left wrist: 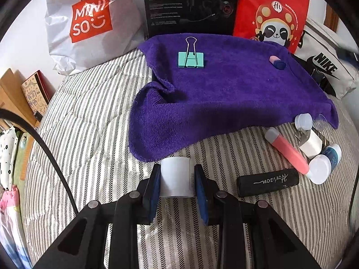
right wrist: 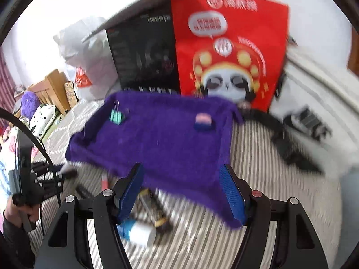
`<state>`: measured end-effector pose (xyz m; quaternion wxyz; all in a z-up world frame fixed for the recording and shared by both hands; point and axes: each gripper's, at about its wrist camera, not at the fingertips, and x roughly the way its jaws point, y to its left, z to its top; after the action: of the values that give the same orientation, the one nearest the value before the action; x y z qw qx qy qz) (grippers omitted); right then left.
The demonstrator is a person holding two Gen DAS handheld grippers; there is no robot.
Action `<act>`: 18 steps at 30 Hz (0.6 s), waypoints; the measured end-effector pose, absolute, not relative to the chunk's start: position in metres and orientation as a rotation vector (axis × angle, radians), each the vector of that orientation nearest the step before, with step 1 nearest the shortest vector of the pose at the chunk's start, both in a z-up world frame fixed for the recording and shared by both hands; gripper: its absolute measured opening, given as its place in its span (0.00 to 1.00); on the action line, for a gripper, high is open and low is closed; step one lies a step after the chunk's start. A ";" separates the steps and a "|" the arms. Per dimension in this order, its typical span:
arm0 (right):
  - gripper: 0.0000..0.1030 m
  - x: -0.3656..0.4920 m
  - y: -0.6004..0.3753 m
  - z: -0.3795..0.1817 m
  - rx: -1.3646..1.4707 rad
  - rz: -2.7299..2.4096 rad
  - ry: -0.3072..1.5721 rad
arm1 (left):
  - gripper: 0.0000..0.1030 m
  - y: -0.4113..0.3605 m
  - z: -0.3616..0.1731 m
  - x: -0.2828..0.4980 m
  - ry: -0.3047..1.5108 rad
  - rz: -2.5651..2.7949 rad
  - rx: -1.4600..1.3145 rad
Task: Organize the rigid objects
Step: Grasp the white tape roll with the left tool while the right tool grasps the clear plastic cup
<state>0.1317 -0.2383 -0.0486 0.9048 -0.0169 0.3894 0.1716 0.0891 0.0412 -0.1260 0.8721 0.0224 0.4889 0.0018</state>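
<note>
Fingers of the left gripper (left wrist: 177,180) clamp a white cylinder (left wrist: 176,177) between both blue pads, above the striped bedding (left wrist: 89,134) beside the purple towel (left wrist: 224,89). Right gripper (right wrist: 182,192) hangs spread wide, holding nothing.

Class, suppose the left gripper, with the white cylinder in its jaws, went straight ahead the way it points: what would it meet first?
Probably the near edge of the purple terry towel, just beyond the white cylinder that the left gripper holds; depth is uncertain.
</note>
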 end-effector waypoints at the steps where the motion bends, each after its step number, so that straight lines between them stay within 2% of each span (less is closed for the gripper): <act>1: 0.68 0.126 -0.240 -0.057 -0.021 0.352 0.812 | 0.27 0.041 -0.126 0.088 1.015 0.006 0.051; 4: 0.63 0.121 -0.241 -0.083 -0.001 0.333 0.853 | 0.27 0.040 -0.126 0.086 0.993 0.013 0.061; 6: 0.50 0.120 -0.244 -0.096 0.023 0.307 0.865 | 0.27 0.040 -0.126 0.085 0.975 0.021 0.061; 18: 0.50 0.132 -0.226 -0.123 -0.011 0.305 0.915 | 0.28 0.038 -0.127 0.081 0.930 0.037 0.064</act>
<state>0.1321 -0.2262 -0.1227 0.8860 -0.0053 0.4399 0.1464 0.0812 0.0381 -0.1275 0.8933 0.0308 0.4481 0.0178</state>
